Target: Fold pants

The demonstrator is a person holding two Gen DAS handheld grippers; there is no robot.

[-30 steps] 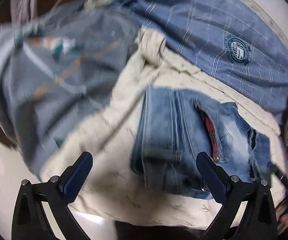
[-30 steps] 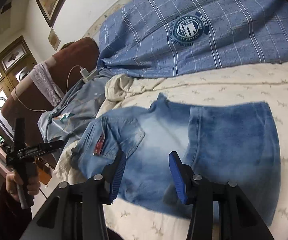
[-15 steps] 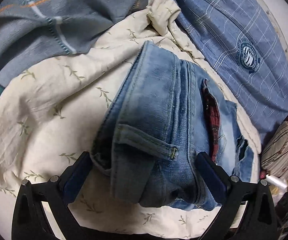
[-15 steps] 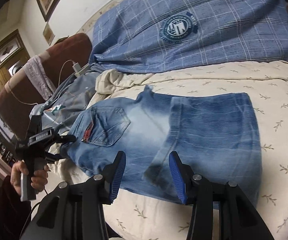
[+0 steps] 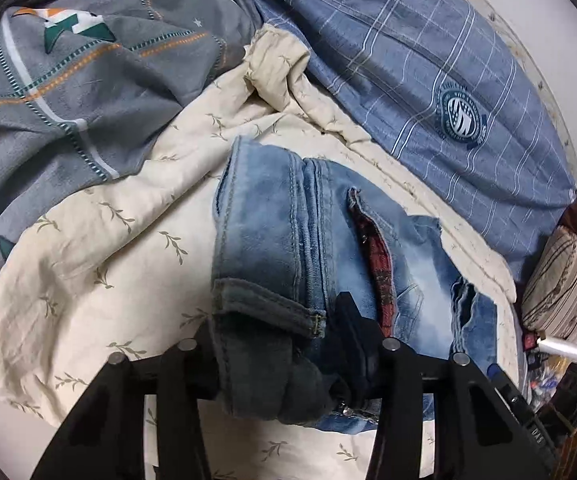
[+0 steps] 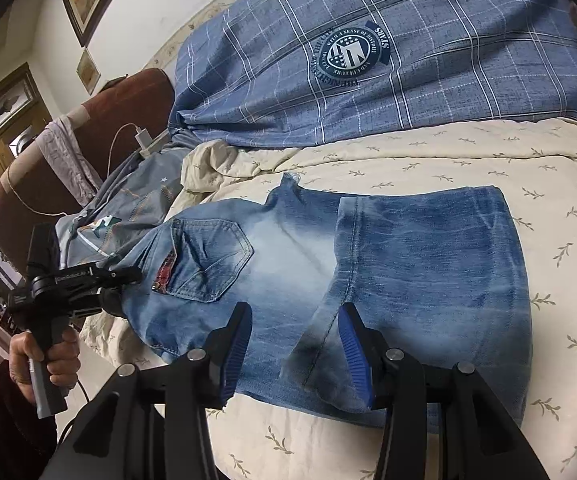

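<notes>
Blue jeans (image 6: 428, 264) lie folded across on a cream leaf-print bedspread (image 6: 448, 152), back pocket (image 6: 204, 256) up. In the left wrist view the bunched waistband (image 5: 264, 216) fills the space between my left gripper's (image 5: 276, 340) fingers. Its jaws are closing and the right finger (image 5: 348, 320) presses into the denim; the other finger is hidden behind the cloth. From the right wrist view, the left gripper (image 6: 136, 276) sits at the waistband end, held by a hand (image 6: 44, 356). My right gripper (image 6: 294, 348) stands open over the jeans' near edge, a folded leg edge below its gap.
A blue plaid duvet with a round badge (image 6: 448, 40) lies along the far side. A grey patterned quilt (image 5: 68, 80) is heaped beside the waistband end. A brown headboard (image 6: 120, 108) with a charger cable (image 6: 140, 136) stands beyond. A striped cushion (image 5: 560, 280) and clutter sit off the bed.
My left gripper came down onto the waistband and its wide-open jaws narrowed around the denim. The right gripper stayed nearly still over the jeans' near edge.
</notes>
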